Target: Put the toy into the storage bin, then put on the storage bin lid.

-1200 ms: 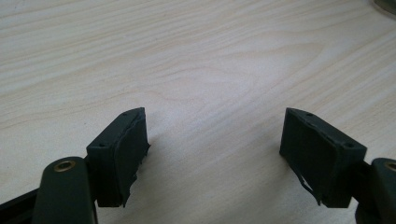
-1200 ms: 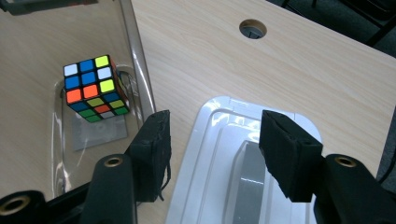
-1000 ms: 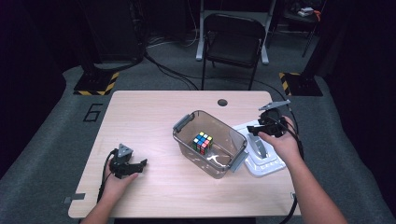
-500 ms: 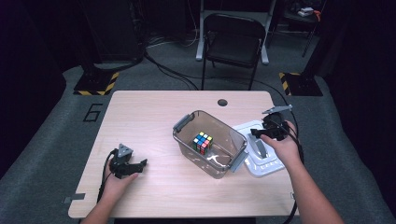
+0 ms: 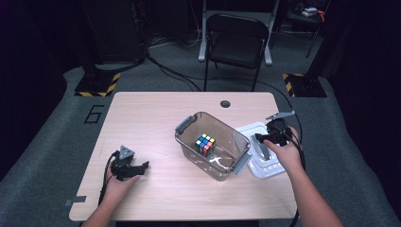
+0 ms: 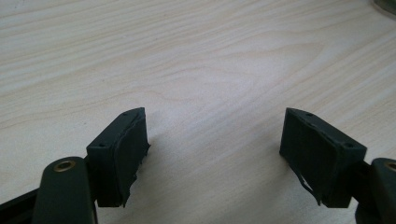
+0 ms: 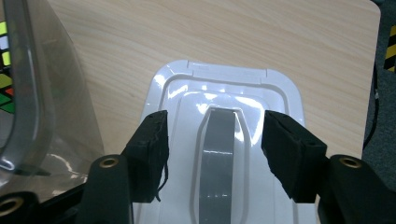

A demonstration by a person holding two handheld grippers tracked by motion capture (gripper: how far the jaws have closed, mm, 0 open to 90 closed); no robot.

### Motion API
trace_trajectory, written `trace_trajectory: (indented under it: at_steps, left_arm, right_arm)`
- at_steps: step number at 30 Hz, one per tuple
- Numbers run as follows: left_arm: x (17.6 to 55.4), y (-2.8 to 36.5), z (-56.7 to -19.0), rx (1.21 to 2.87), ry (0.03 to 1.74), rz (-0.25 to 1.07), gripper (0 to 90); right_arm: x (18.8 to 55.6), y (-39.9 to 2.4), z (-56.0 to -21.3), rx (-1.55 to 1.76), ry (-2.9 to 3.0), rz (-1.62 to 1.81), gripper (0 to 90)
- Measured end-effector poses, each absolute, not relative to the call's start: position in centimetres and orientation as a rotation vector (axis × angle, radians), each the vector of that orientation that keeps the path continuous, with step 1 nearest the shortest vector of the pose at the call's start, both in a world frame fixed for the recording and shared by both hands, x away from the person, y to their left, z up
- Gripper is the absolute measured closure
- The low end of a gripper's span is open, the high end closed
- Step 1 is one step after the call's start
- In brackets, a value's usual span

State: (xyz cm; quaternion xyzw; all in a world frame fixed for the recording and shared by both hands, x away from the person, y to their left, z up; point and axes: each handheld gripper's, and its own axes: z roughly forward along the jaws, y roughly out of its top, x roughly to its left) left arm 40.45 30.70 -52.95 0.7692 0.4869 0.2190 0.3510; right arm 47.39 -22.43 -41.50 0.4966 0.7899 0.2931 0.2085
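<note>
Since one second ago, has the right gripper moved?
Yes. The right gripper has dropped toward the white lid, nearer the clear box.

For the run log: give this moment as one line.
right gripper: open, astride lid handle | left gripper: open, idle | cube: in bin

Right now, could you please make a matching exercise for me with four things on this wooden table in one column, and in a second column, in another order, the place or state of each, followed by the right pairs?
Things:
1. multicoloured puzzle cube
2. white plastic lid with grey handle
3. clear plastic container with grey latches
4. left gripper

Places or states:
A. open, nothing between its jaws, above bare wood
B. flat on the table, under the right gripper
C. inside the container
D. uncovered, in the middle of the table

Pairs: 1-C, 2-B, 3-D, 4-A
</note>
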Motion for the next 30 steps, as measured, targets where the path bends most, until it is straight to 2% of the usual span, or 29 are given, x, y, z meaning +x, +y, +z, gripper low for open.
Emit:
trace_trajectory:
  at_steps: [30]
  left_arm:
    - [40.4, 30.7, -53.0, 1.992, 1.260, 0.567, 22.9]
  right_arm:
    - [48.1, -23.0, -45.2, 1.444, 2.194, 0.744, 43.5]
